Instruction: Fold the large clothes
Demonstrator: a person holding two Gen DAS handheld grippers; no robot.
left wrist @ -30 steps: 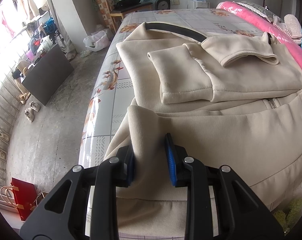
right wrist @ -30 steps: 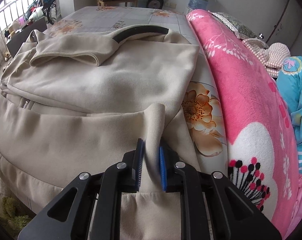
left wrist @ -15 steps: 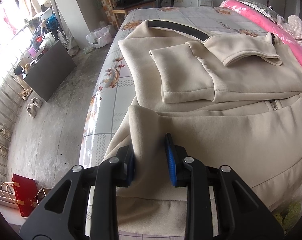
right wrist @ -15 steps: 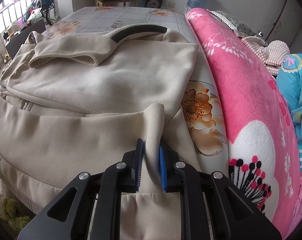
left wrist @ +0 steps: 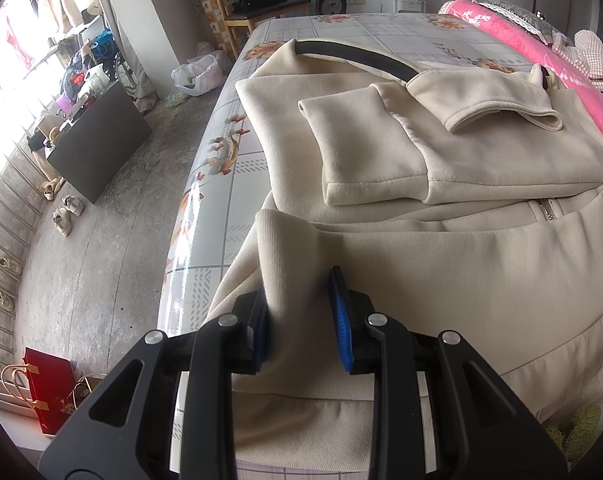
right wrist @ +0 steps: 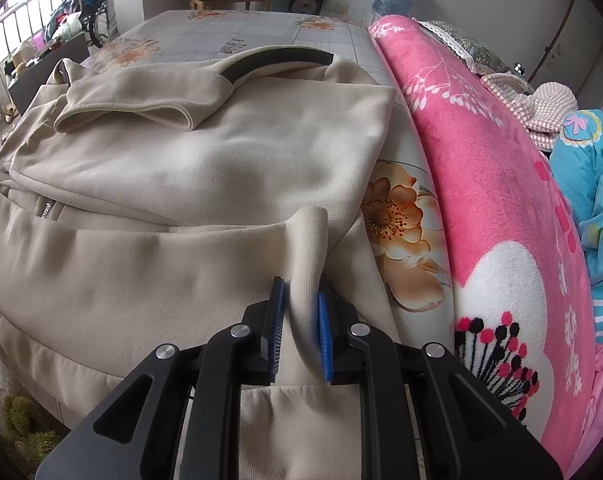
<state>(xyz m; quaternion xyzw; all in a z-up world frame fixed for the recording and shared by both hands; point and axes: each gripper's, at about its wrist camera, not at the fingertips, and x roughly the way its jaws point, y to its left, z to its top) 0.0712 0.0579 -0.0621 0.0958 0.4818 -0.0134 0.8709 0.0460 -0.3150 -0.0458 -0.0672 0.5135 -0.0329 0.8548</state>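
Note:
A large beige jacket with a dark collar band lies on the bed, both sleeves folded across its chest. Its lower part is doubled over toward the chest. My left gripper is shut on the ribbed hem corner at the jacket's left side, fabric bunched between the blue pads. My right gripper is shut on the opposite ribbed hem corner, which stands up between its pads. A zipper pull shows under the fold.
A floral sheet covers the mattress, whose left edge drops to a concrete floor with shoes, a dark cabinet and a red bag. A rolled pink blanket and blue bedding line the right side. A wooden chair stands beyond.
Both views have shifted very slightly; the grippers keep the same hold on the hem corners and the jacket lies as before.

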